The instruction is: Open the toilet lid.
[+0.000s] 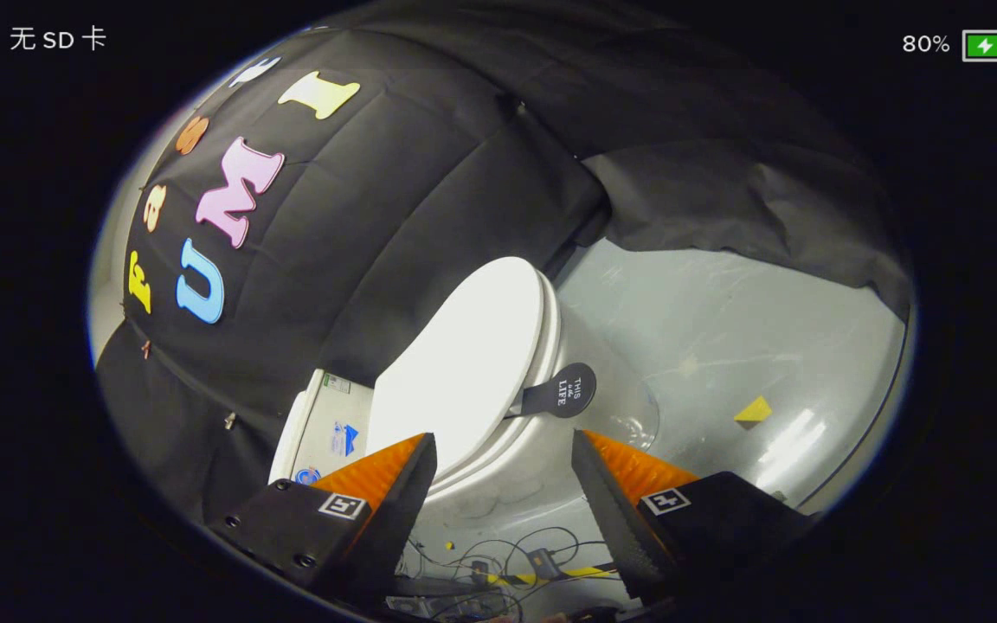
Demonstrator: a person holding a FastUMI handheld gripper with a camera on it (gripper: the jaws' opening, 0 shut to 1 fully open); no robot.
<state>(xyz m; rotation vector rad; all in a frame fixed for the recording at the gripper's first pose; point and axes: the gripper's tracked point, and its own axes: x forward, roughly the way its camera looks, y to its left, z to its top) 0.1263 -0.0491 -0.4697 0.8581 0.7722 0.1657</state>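
A white toilet (498, 484) stands just ahead of my fingers, tilted in the view. Its white lid (464, 355) lies shut on the bowl. A dark round lifting tab (561, 391) sticks out from the lid's edge, on the side toward the floor. My gripper (504, 454) is open, with the fingers spread apart and nothing between them. The tab sits a little beyond the fingertips, closer to the right finger (611, 484). The left finger (395, 489) overlaps the lid's near edge in the view.
The toilet's white tank (325, 424) stands against the black cloth wall (395, 216). A grey floor (723, 346) spreads to the right, with a small yellow marker (754, 411) on it. Loose cables and a yellow-black strip (516, 567) lie on the floor below the fingers.
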